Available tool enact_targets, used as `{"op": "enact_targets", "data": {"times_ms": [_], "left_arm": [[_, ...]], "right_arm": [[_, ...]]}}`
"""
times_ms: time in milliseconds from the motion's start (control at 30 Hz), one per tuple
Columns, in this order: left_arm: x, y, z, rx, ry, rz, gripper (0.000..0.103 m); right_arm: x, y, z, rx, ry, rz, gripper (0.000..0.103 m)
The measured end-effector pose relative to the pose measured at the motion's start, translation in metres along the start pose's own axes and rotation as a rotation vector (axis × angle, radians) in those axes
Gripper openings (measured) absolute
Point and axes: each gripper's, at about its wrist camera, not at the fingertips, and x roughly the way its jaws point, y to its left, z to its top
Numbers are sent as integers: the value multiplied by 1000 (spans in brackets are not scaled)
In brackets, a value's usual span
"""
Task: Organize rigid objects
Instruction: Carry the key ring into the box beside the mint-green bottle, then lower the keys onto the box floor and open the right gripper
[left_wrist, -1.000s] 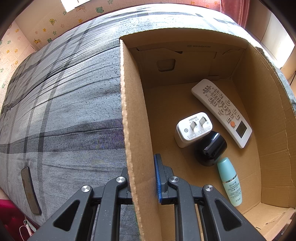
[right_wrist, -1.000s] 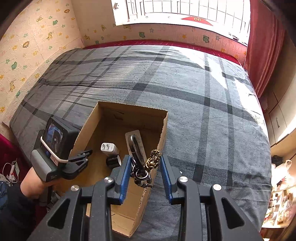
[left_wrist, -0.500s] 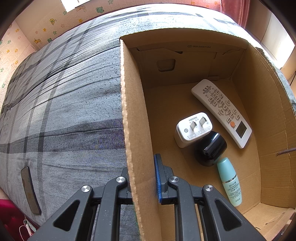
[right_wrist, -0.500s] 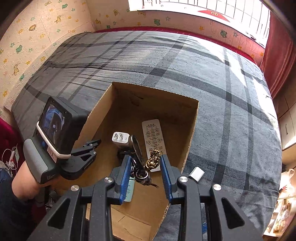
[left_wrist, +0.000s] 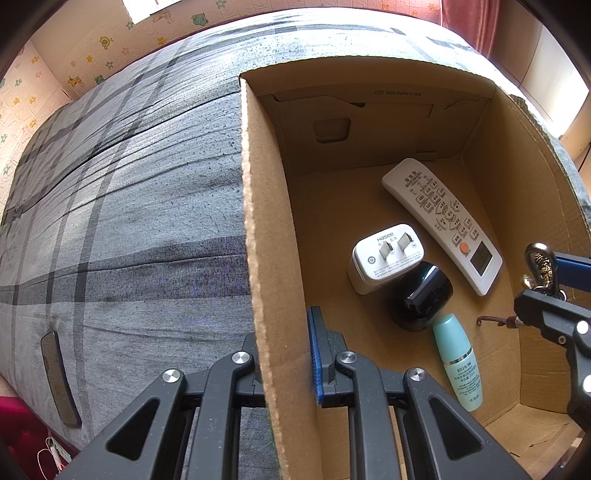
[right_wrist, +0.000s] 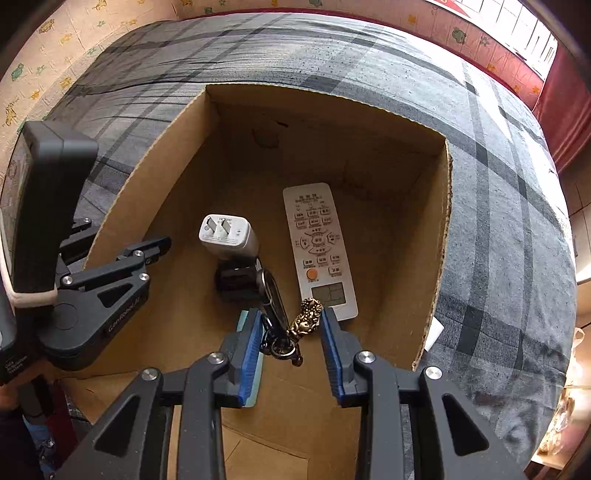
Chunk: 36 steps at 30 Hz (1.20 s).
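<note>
My left gripper (left_wrist: 282, 350) is shut on the left wall of an open cardboard box (left_wrist: 266, 221) that sits on a plaid bed. Inside the box, my right gripper (right_wrist: 290, 328) is shut on a keychain (right_wrist: 306, 321) with a brass charm and a dark carabiner. It hangs low over the box floor. The left wrist view shows the keychain (left_wrist: 539, 266) at the right edge. On the box floor lie a white remote (right_wrist: 319, 243), a white charger (right_wrist: 227, 234), a black rounded object (right_wrist: 236, 280) and a teal bottle (left_wrist: 458, 362). My right fingers hide most of the bottle in the right wrist view.
The grey plaid bedspread (right_wrist: 498, 221) surrounds the box. A dark flat object (left_wrist: 59, 380) lies on the bed left of the box. A small white item (right_wrist: 432, 334) lies just outside the box's right wall. A red curtain (right_wrist: 565, 110) hangs at the far right.
My right gripper has come down into the box with the keychain and now shows at the right edge of the left wrist view. The left gripper and the box have not moved.
</note>
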Motion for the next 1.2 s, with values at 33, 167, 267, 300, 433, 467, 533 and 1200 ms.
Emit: {"op": "enact_targets", "data": {"times_ms": [33,167,267,300,433,467,533,1200], "left_arm": [[0,0,0,1,0,1,16],[0,0,0,1,0,2,16],[0,0,0,-2,-1,-1,16],[0,0,0,-1,-1,0,16],[0,0,0,0,-1,1,16],[0,0,0,0,-2,1,16],[0,0,0,0,-2,1,16],[0,-1,0,2,0,4,16]], "right_arm": [[4,1,0,-2,9,-3,33],[15,6,2,-16,30,-19,33],[24,10,5,-16,56,-24,34],[28,11,6,-17,64,-29,34],[42,13,8,-14,98,-29,34],[44,13,8,-12,104,-29,34],[49,13,9,-11,115,-34,34],[64,20,19,-35,117,-40,46]]}}
